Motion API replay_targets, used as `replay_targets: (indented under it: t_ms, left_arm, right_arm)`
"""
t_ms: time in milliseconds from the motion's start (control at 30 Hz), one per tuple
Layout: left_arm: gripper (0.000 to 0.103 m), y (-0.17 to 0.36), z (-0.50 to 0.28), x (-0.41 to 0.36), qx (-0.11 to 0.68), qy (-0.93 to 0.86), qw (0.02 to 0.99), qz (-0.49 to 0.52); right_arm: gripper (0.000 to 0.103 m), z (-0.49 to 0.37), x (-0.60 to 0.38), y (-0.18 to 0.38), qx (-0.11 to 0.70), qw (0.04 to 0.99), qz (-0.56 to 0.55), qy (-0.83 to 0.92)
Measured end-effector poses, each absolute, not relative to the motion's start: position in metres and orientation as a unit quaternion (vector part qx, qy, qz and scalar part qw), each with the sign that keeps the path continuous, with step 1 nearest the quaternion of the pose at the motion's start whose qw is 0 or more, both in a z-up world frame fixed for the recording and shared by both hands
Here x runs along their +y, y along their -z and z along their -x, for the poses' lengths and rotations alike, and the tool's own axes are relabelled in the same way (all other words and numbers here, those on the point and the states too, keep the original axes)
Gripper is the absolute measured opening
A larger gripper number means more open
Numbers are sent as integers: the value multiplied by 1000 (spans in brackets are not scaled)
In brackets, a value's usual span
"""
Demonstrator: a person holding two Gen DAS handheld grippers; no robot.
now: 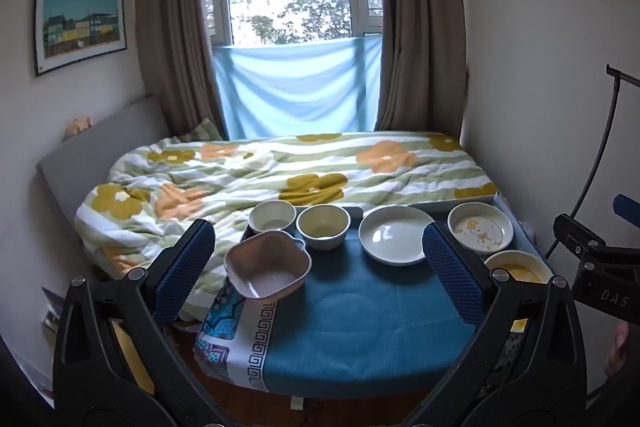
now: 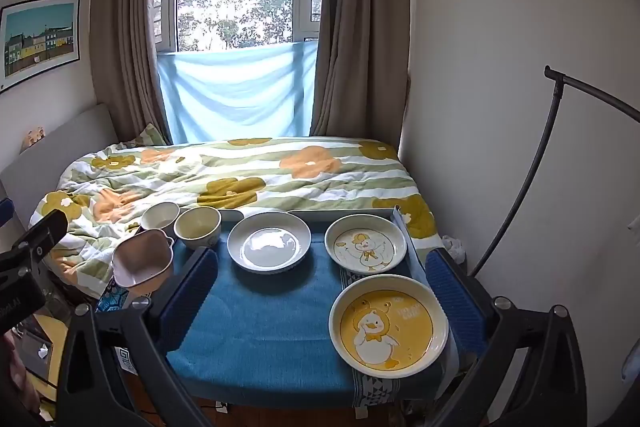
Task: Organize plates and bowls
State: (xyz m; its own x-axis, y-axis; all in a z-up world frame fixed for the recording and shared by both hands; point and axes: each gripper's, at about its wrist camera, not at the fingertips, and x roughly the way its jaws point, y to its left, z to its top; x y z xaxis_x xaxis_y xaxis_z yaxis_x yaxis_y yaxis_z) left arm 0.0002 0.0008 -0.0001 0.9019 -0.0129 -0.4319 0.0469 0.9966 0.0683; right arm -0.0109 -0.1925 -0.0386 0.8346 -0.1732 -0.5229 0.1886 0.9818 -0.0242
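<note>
Six glossy dishes sit on the table's (image 2: 260,339) nubby blue cloth ahead of two grippers, both spread wide and empty. Beyond the left gripper (image 1: 320,271): a squarish pink bowl (image 1: 267,270), two round cream bowls (image 1: 323,226), a plain plate (image 1: 394,234). Between the right gripper's (image 2: 322,291) fingers lies a round yellow duck plate (image 2: 388,325); a white duck plate (image 2: 366,243) sits just past it.

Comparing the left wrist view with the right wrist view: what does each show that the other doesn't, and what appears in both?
Left wrist only: the pink square bowl's interior in full, and the clamp printed DAS at right.

Right wrist only: the whole yellow duck plate, which the left view shows only partly behind a finger.

Both: the cream bowl, yellow-green bowl, plain white plate, white duck plate, the blue cloth, bed, window, and open, empty fingers.
</note>
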Motion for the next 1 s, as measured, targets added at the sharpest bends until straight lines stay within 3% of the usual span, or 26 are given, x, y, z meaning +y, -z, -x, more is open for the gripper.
replay_targets:
  t_ms: [1000]
  left_arm:
    - [103, 4, -5, 8, 221, 8, 975, -37]
  right_arm:
    - [103, 8, -186, 39, 271, 958, -11, 92]
